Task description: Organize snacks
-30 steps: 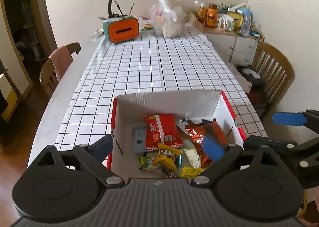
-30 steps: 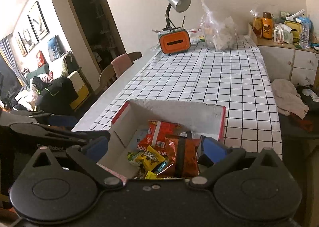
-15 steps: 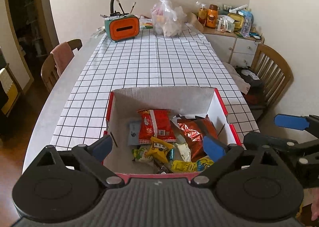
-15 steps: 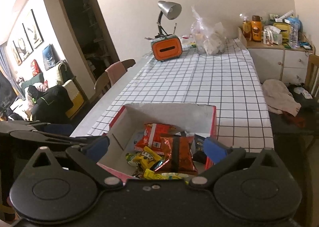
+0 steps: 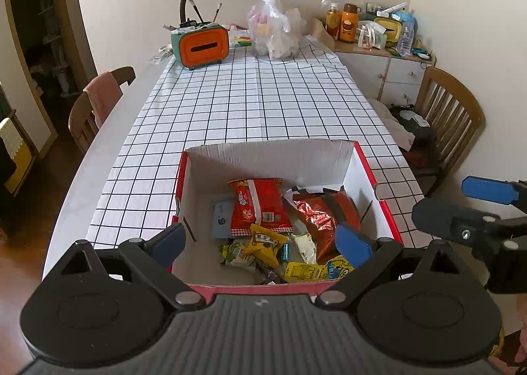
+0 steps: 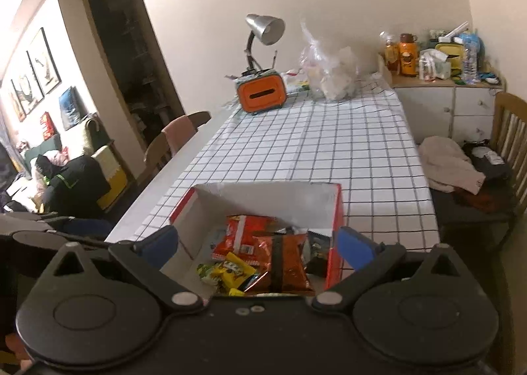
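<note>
Both grippers pulled back & up vs a sec ago; box now seen whole, incl. near red rim, earlier hidden.
L gripper: jaws spread wide, holding nothing, above near edge of box.
R gripper: likewise spread, empty, hovering on box's right side.
Snacks in box, unmoved: red bag, foil bag, yellow pack, small packs at front.
Tablecloth beyond box bare of snacks.
Judgement: retreat w/ empty jaws = last drop-in done; task prob near finish.

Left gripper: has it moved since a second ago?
Yes. The left gripper has pulled back toward the table's near end: the box's near red rim now shows, and the orange holder sits lower.
</note>
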`<state>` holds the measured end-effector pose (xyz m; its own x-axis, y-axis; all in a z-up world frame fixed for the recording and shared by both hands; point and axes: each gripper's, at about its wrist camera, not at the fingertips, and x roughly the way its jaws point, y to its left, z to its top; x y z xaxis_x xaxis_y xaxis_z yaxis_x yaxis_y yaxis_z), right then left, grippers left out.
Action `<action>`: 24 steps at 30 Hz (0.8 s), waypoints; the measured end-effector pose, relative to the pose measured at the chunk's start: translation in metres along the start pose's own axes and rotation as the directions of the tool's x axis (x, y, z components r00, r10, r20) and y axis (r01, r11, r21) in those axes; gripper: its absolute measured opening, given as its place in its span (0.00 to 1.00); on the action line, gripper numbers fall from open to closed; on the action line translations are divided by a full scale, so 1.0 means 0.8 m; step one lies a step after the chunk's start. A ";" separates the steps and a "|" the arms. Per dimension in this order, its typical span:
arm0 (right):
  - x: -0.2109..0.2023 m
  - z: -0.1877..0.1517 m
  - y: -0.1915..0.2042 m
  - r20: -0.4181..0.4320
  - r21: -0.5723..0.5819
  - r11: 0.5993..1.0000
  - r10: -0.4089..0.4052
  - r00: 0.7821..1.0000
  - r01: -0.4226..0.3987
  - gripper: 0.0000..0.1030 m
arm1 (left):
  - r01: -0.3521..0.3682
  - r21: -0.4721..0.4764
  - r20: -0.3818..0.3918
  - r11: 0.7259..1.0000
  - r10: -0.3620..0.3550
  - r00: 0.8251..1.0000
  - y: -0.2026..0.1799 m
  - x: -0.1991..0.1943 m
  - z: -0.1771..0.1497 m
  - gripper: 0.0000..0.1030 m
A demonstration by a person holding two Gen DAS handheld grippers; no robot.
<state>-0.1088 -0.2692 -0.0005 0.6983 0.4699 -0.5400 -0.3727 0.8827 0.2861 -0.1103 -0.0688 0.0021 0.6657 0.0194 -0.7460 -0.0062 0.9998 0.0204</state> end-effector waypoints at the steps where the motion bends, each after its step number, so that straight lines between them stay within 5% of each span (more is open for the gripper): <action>1: 0.000 0.000 0.001 -0.001 -0.004 1.000 0.000 1.000 0.000 1.00 | 0.001 0.000 -0.002 1.000 -0.001 1.000 0.000 0.000 0.000 0.95; 24: -0.001 -0.006 -0.006 -0.007 0.023 0.999 -0.038 0.999 0.039 1.00 | 0.003 0.009 -0.025 1.000 -0.003 1.000 -0.006 0.002 -0.004 0.95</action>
<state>-0.1106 -0.2738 -0.0051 0.7077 0.4356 -0.5563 -0.3310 0.9000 0.2836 -0.1118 -0.0737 -0.0013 0.6468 0.0166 -0.7625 0.0025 0.9997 0.0238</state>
